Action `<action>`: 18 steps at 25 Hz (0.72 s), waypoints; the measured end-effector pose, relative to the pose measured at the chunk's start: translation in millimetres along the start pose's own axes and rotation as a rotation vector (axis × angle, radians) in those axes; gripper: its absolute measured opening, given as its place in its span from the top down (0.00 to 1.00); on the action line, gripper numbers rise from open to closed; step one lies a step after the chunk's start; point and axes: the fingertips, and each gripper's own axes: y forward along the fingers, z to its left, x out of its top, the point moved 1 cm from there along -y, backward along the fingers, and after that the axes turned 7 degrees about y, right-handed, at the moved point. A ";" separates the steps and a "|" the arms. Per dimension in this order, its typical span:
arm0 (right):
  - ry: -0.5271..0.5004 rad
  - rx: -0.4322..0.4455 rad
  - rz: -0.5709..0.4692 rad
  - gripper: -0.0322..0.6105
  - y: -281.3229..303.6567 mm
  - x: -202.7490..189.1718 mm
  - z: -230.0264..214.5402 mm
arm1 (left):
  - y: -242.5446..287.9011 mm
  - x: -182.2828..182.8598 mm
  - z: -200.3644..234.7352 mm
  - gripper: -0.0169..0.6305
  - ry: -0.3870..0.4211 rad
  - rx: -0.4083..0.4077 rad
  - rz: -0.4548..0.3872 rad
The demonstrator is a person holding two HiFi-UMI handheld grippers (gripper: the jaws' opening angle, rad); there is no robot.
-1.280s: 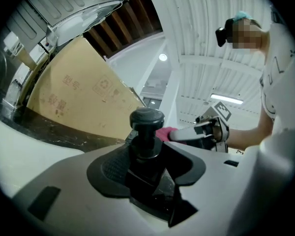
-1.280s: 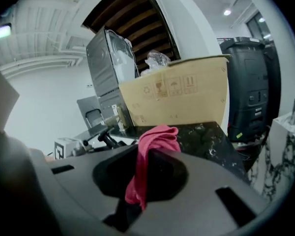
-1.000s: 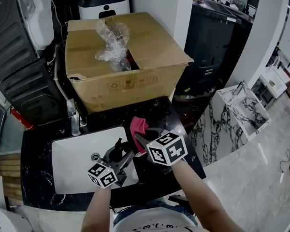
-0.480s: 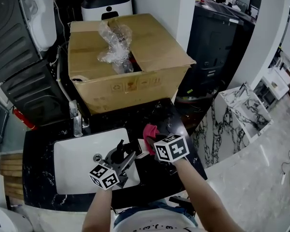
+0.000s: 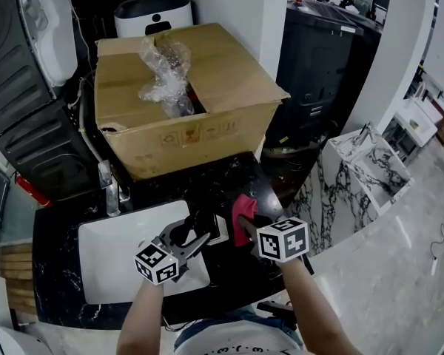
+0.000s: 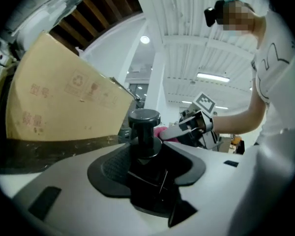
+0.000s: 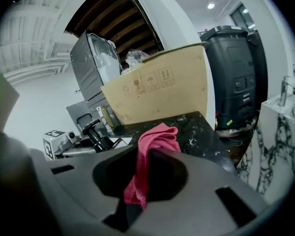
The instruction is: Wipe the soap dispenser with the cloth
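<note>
looking down on a black marbled worktop (image 5: 55,246) with a white sink (image 5: 107,261) let into its left half, a chrome tap (image 5: 107,187) standing at the sink's back left corner. my left tongs (image 5: 186,241) hang over the sink's right edge, clamped on the soap dispenser (image 6: 144,124), which stands between the pads with its black pump head poking up above them. behind, a big cardboard box (image 5: 214,106) fills the back of the worktop from the tap to the right end, one flap open and crumpled clear plastic (image 5: 161,69) sticking out; a white container (image 5: 154,15) with a dark top sits behind it against the wall. just right of the dispenser, my right tongs (image 5: 244,222) are pinched on the red cloth (image 7: 156,139), which bunches above the pads and hangs below them. from above a small gap shows between cloth and dispenser. further right, off the worktop, stand a tall dark bin (image 5: 322,65), then a white veined marble stand (image 5: 374,165) on a pale floor (image 5: 388,272).
</note>
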 end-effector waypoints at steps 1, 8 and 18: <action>0.004 -0.003 -0.019 0.87 -7.6 2.1 -1.3 | 4.9 1.0 -1.5 0.65 0.031 -0.029 0.026; 0.039 -0.036 -0.092 0.87 -48.6 0.7 -16.3 | 42.0 -0.7 -13.1 0.65 0.265 -0.253 0.227; 0.103 -0.076 -0.121 0.87 -73.6 -13.4 -30.1 | 42.9 1.6 -10.0 0.61 0.279 -0.243 0.298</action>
